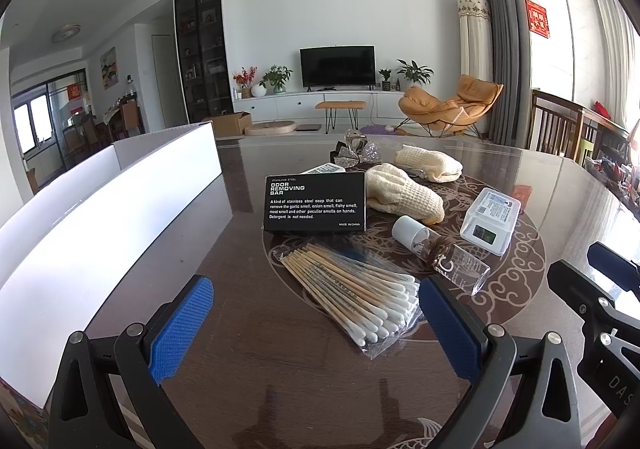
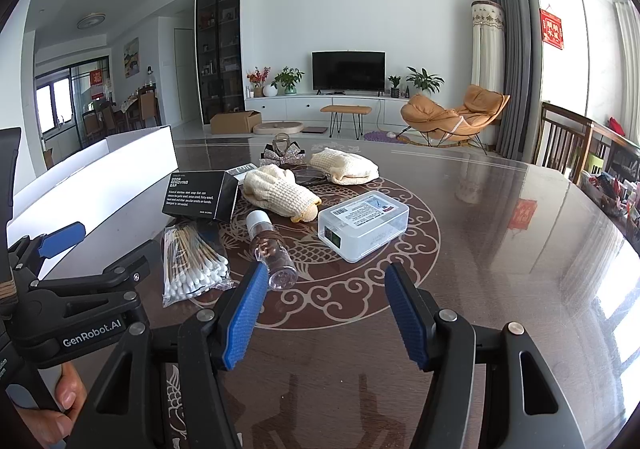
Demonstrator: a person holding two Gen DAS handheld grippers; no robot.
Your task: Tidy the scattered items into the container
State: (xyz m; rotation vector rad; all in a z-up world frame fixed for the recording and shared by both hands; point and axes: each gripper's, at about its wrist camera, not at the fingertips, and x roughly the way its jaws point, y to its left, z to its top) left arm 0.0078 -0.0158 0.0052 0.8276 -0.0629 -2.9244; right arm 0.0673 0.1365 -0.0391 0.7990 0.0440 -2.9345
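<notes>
Both jaws stand wide apart with nothing between them: the left gripper (image 1: 316, 323) hangs over the near table edge just before the bag of cotton swabs (image 1: 352, 297), and the right gripper (image 2: 326, 313) hangs a little before the clear plastic box (image 2: 362, 225).

The scattered items lie together in the middle of the dark glossy table (image 2: 500, 209), and the white container (image 1: 100, 217) stands at the left, close to them, with its long wall turned to the items.

I judge the swab bag light and soft, and its film slippery, so a pinch across the middle of the bundle seems safer than one at the loose end. The small glass bottle (image 2: 272, 249) lies on its side; it may roll and looks fragile, and a grip across its body is best. The black carton (image 1: 316, 203) and the plastic box are stiff and take a grip across the short sides. The two knitted mitts (image 1: 404, 193) are soft and will fold.

To the right the table is free, so there is room to move. On the left, each item must go over the container wall.
</notes>
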